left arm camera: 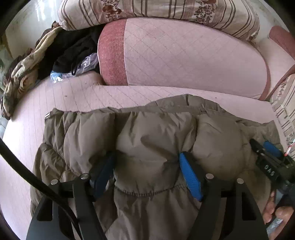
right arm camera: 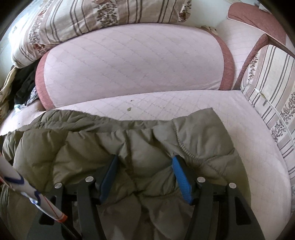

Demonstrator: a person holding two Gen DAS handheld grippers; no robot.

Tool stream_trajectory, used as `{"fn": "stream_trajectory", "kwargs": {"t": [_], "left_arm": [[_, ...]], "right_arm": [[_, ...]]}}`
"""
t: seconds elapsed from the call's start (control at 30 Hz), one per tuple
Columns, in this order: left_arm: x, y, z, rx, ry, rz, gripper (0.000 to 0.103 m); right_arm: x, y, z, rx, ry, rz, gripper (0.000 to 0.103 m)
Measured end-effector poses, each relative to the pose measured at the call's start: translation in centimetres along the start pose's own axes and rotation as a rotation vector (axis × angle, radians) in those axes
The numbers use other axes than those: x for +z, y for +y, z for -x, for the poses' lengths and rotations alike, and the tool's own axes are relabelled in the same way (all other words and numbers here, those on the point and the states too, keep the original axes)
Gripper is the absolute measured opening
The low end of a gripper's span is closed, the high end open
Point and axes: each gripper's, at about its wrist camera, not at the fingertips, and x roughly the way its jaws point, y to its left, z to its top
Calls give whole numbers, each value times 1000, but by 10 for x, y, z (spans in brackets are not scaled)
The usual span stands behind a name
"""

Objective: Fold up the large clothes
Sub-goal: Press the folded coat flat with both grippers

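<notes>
Olive puffer jacket [left arm camera: 147,140] lies on pink quilted sofa [left arm camera: 73,96]. Left gripper [left arm camera: 147,162] and right gripper [right arm camera: 144,166]: fingers spread wide, jacket bulging between, grip uncertain.

Puffer jacket [left arm camera: 151,133] lies on sofa seat [left arm camera: 77,96], near front edge. Back cushion [left arm camera: 184,55] stands behind jacket. Patterned quilt [left arm camera: 147,9] rests on top of cushion. Heap of clothes [left arm camera: 73,49] with plastic bag [left arm camera: 86,64] left of cushion. Striped pillow [right arm camera: 272,88] right of jacket, on seat.
</notes>
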Motion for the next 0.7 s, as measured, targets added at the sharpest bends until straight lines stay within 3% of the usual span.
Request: {"fn": "stream_trajectory", "kwargs": {"t": [0.7], "left_arm": [[12, 8, -35, 12, -36, 43, 86]], "right_arm": [[15, -6, -44, 22, 2, -53, 77]]}}
